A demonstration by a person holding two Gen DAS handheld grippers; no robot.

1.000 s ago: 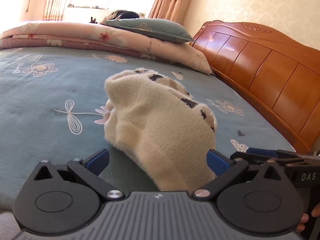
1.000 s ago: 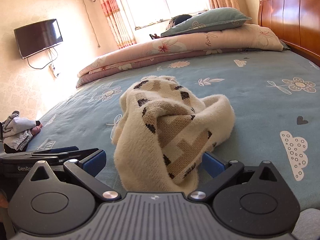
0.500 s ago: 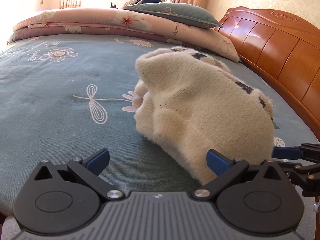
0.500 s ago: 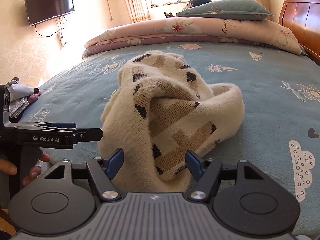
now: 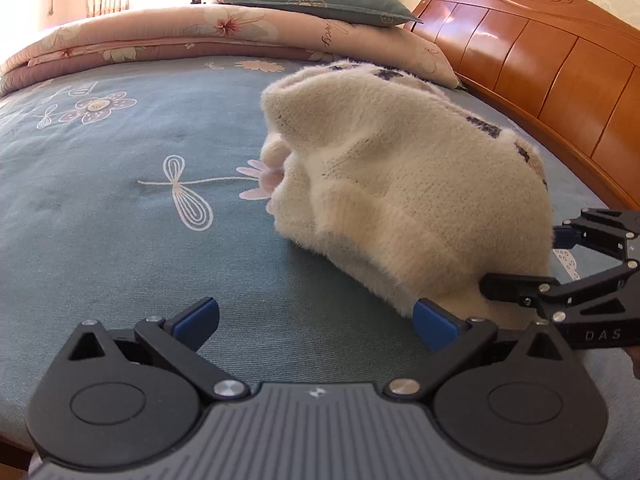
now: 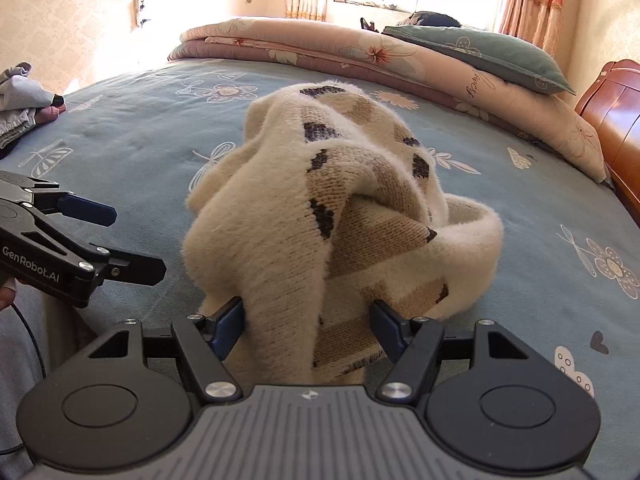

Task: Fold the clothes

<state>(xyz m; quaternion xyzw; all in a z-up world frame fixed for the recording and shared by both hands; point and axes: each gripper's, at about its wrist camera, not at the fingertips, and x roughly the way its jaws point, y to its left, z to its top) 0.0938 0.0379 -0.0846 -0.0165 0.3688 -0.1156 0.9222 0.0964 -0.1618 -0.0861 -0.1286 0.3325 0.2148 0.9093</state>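
Sweater point(image 6: 340, 216): crumpled heap on the bed point(image 6: 140, 140).
Right tongs point(image 6: 306, 330): pads clamped on its near fold.
Left tongs point(image 5: 316, 320): apart, empty, beside it.
Risk: thick fuzzy knit may slip; bundle could lift bunched.

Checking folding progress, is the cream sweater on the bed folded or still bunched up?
Bunched up. The sweater sits in a rumpled heap on the bedsheet, its layers twisted.

"GenRobot.AI" stood in white letters along the black side of the left gripper point(image 6: 86, 240), clear in the right wrist view. In the left wrist view, "DAS" showed on the dark body of the right gripper point(image 5: 520, 264). Cursive lettering ran down the pink quilt point(image 5: 328, 36), too small to read.
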